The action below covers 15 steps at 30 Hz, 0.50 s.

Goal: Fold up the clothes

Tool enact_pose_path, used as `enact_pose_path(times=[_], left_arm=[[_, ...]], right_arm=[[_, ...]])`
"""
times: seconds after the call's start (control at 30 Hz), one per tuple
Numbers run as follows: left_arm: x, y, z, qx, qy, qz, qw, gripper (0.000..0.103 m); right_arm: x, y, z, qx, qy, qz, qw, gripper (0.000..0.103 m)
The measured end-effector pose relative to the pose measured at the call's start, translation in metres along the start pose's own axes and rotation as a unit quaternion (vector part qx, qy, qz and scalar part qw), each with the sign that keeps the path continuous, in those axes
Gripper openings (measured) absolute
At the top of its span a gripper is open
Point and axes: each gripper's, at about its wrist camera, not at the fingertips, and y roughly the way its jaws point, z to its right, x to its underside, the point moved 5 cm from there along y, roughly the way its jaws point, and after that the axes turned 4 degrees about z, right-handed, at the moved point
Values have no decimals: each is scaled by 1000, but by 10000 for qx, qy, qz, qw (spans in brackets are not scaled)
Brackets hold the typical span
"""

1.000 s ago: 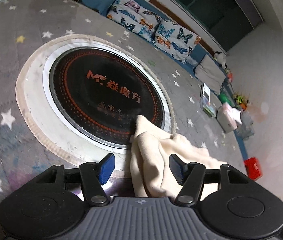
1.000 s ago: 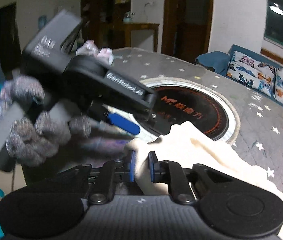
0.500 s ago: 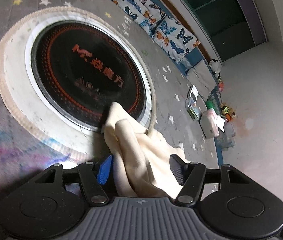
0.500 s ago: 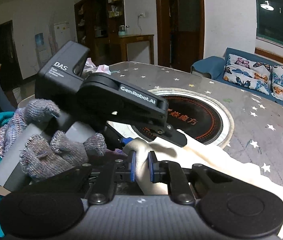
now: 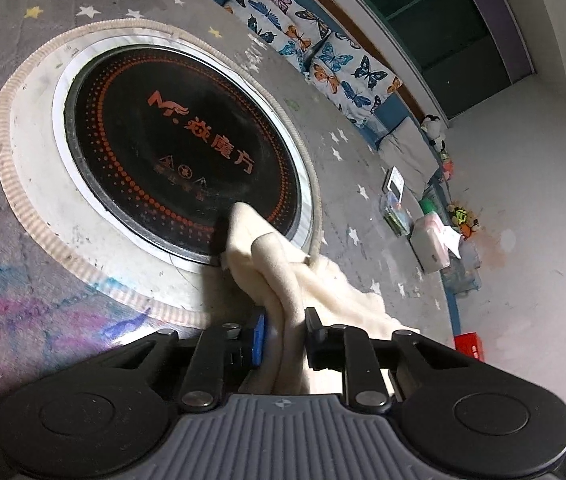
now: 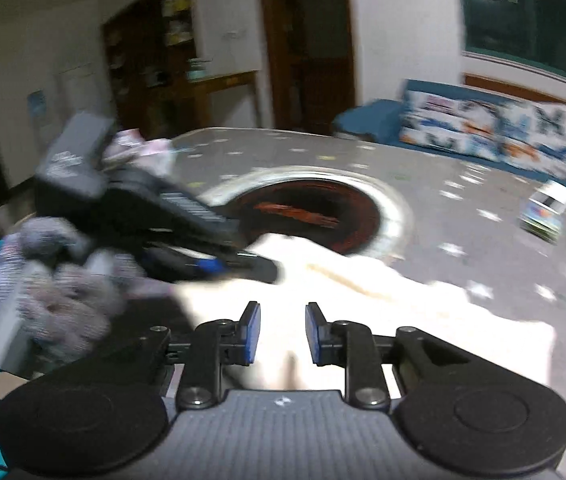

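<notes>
Left gripper pinches the cream garment; right gripper lets go.

Low in the left wrist view, the left gripper [image 5: 283, 336] has just closed its jaws on a bunched fold of the cream garment [image 5: 279, 264], which spills onto the round black cooktop [image 5: 171, 148]. In the blurred right wrist view, the right gripper [image 6: 282, 332] has just opened, jaws narrowly parted, garment beneath.

cloth [image 5: 283, 280] on table [image 5: 11, 280] — corner over cooktop [image 5: 179, 148]
</notes>
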Motion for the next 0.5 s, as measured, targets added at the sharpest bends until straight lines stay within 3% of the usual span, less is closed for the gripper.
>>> enact_pose_path(times=[0.23,0.5], left_arm=[[0,1,1,-81,148,41,9998,21],[0,5,3,-223,335,51,9992,22]], right_arm=[[25,-15,93,1302,827,-136,9879,23],[49,-11,152,1648,1814,-33,9695,31]])
